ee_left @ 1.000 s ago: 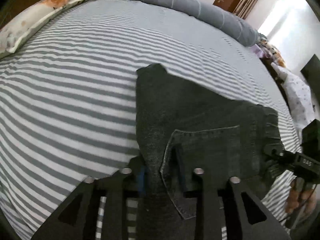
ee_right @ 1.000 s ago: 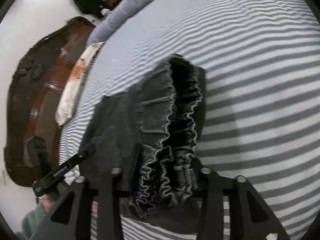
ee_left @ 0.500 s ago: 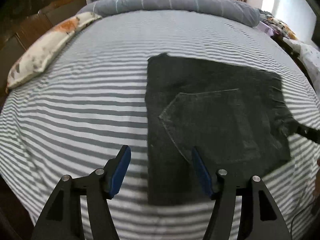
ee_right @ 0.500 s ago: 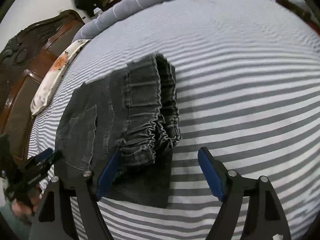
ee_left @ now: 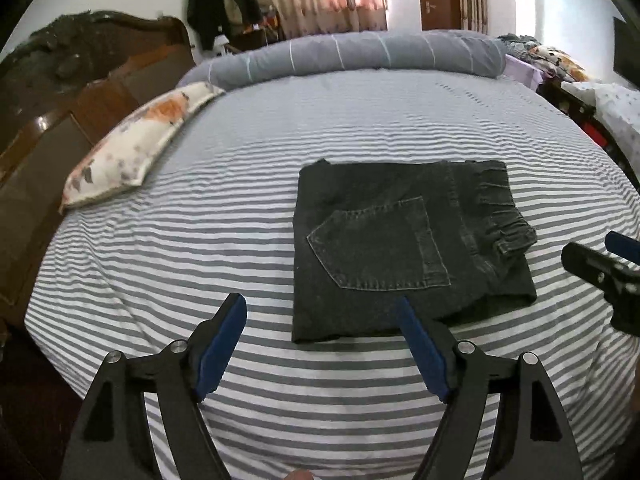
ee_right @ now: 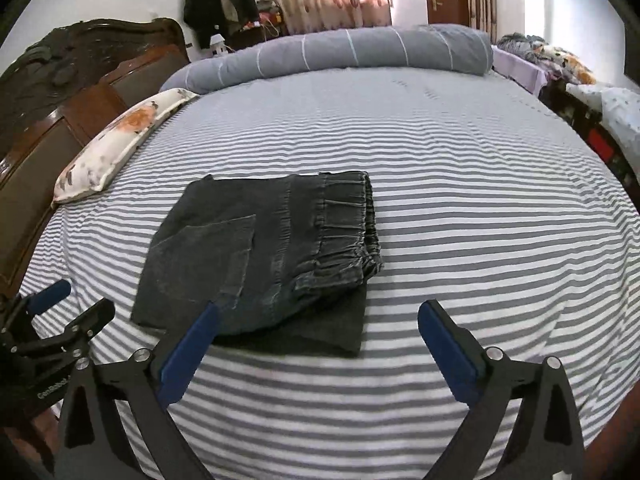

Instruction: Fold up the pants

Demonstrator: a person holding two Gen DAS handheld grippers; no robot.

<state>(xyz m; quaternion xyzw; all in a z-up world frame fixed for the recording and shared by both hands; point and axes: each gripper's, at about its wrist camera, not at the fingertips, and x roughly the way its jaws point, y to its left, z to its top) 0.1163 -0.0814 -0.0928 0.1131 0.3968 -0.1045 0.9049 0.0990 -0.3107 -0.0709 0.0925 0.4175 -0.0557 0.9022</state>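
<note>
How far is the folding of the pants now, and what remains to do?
Done: the pants lie on the striped bed as a compact folded stack, back pocket up, waistband on the right side. In hand: nothing; the left tool and the right tool are both open and clear of the cloth. Left: probably only straightening the lower layer that sticks out at the near edge.

Matt dark denim pants (ee_left: 404, 248)
</note>
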